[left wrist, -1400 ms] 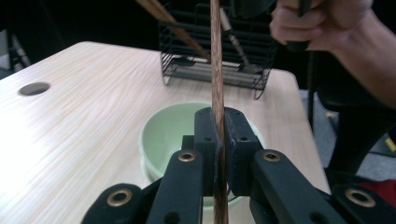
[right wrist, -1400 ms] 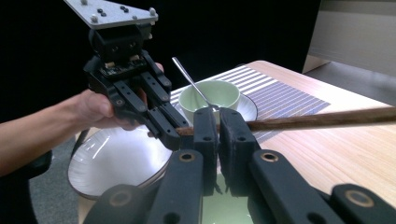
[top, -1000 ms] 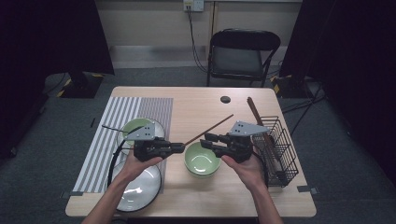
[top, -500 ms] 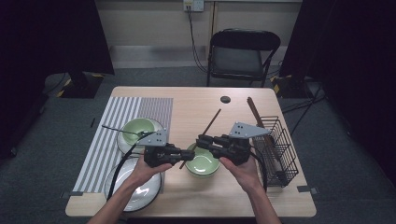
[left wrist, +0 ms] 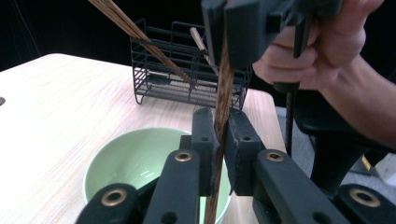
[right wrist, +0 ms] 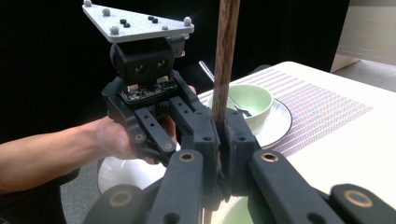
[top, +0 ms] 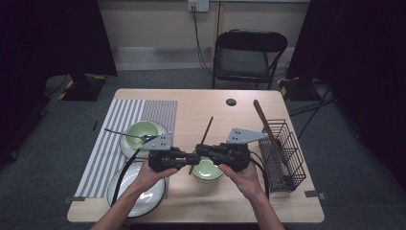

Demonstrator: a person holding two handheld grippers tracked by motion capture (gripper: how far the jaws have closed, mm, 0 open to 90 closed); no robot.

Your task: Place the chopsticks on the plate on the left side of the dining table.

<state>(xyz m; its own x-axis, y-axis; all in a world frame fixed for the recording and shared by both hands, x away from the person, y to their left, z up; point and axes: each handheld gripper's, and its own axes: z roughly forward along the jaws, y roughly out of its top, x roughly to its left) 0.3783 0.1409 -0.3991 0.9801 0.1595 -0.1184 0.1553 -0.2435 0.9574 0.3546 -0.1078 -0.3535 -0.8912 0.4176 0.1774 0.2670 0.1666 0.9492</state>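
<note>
Both hand-held grippers, left (top: 186, 160) and right (top: 201, 151), are clamped on one chopstick (top: 205, 135) over the bowl (top: 208, 170). It looks light, stiff and slick, so gripping near its middle, between the pads, should stop it pivoting.

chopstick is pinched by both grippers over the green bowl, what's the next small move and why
Probably open the right gripper and leave the chopstick to the left gripper. Both sets of jaws are shut on the one stick above the green bowl, so it looks like a handover, and neither hand can carry it off until one lets go.
</note>
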